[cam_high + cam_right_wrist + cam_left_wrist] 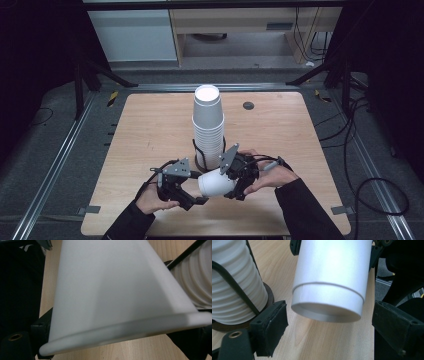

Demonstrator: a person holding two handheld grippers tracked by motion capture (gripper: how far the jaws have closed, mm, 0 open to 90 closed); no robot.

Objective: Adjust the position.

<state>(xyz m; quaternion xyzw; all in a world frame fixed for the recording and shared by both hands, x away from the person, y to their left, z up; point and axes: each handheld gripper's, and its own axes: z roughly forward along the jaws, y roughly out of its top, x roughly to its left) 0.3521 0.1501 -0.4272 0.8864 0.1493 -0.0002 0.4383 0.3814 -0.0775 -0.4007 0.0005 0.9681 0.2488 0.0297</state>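
Jaws of right gripper clamped at cup rim end; left gripper jaws apart, flanking cup base. Close left squarely, avoid crushing, keep clear of stack.

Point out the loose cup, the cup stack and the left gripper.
loose cup (216, 183), high view, its side wall.
cup stack (208, 120), high view, top cup's side.
left gripper (329, 327), left gripper view, midway between its fingertips.

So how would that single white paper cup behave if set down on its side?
The paper cup, lying sideways in the right gripper, looks thin-walled, so probably light and easily crushed. Its tapered round body would likely roll in a curve. The left gripper stands open around its base.
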